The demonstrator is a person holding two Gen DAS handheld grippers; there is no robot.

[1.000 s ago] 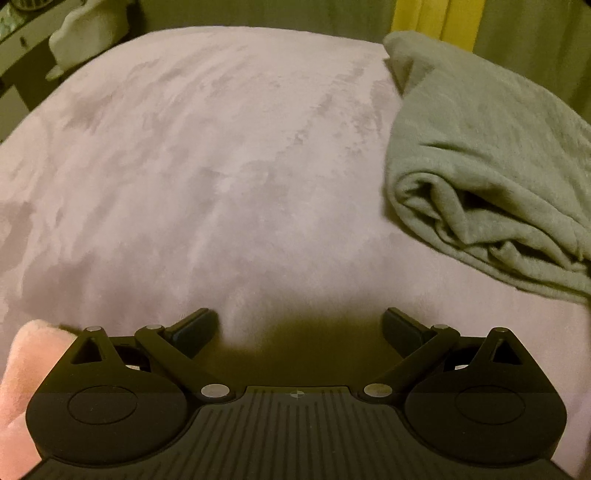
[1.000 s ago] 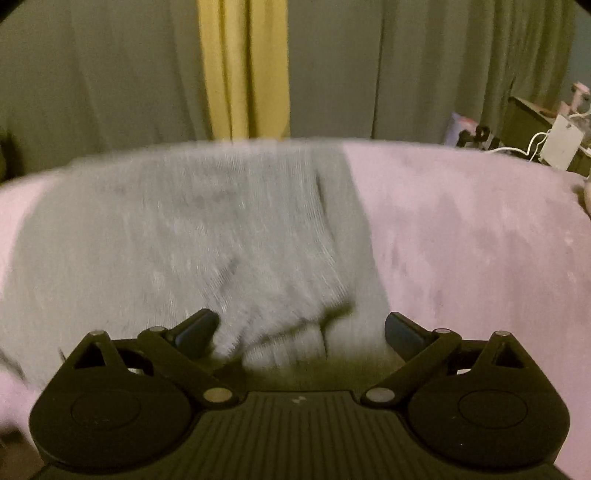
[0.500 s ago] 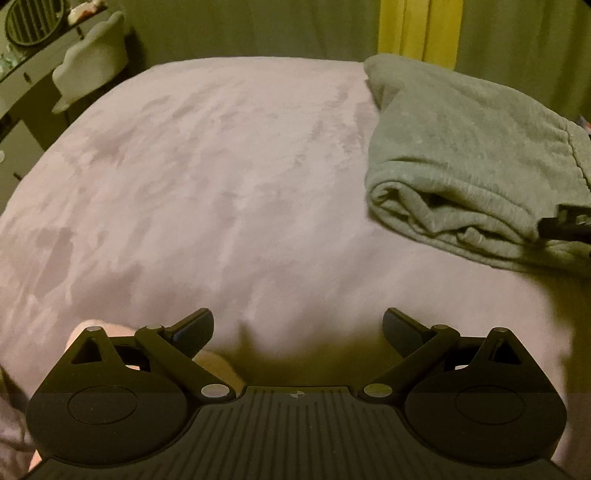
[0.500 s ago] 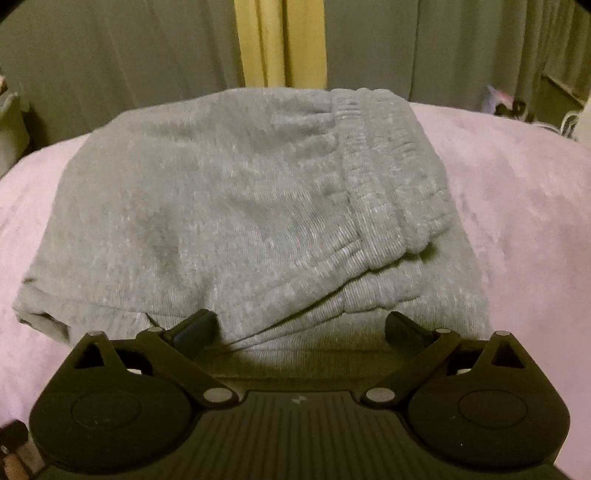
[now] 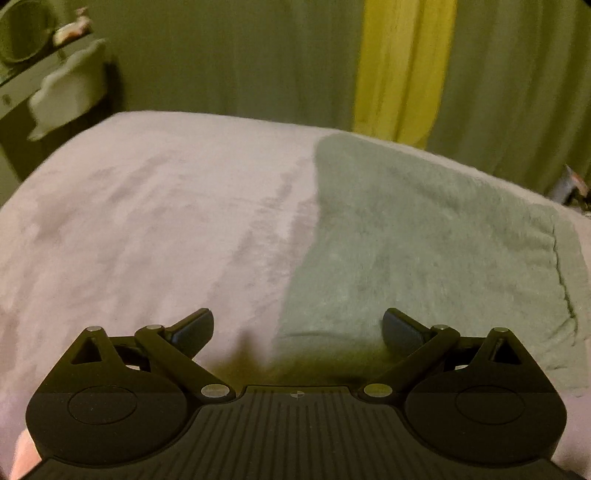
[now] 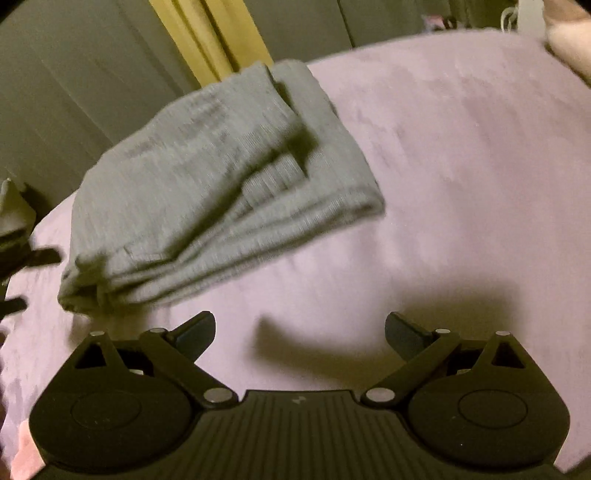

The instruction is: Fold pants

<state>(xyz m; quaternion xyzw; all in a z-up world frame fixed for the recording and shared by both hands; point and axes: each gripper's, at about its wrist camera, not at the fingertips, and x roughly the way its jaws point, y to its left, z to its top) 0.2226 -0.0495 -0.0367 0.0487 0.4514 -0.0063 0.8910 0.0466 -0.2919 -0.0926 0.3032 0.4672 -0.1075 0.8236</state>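
Observation:
Grey sweatpants (image 6: 221, 177) lie folded in a thick stack on a pink blanket (image 6: 461, 184), up and left in the right wrist view. My right gripper (image 6: 300, 332) stands open over bare blanket, below and right of the stack, with nothing between its fingers. In the left wrist view the same pants (image 5: 424, 251) fill the right half, blurred. My left gripper (image 5: 298, 328) is open too, low over the pants' near left edge; its right finger (image 5: 402, 328) is over the cloth. Black parts of the left gripper (image 6: 26, 258) show at the right wrist view's left edge.
The pink blanket (image 5: 147, 229) covers a bed. Grey curtains with a yellow strip (image 5: 402, 70) hang behind it. A shelf with a pale object (image 5: 66, 96) stands at the far left. Small items and cables (image 6: 509, 14) sit at the far right.
The right gripper has pulled back and right, off the pants, which now lie to its upper left. The left gripper has swung right, toward the pants' edge. Both stay open.

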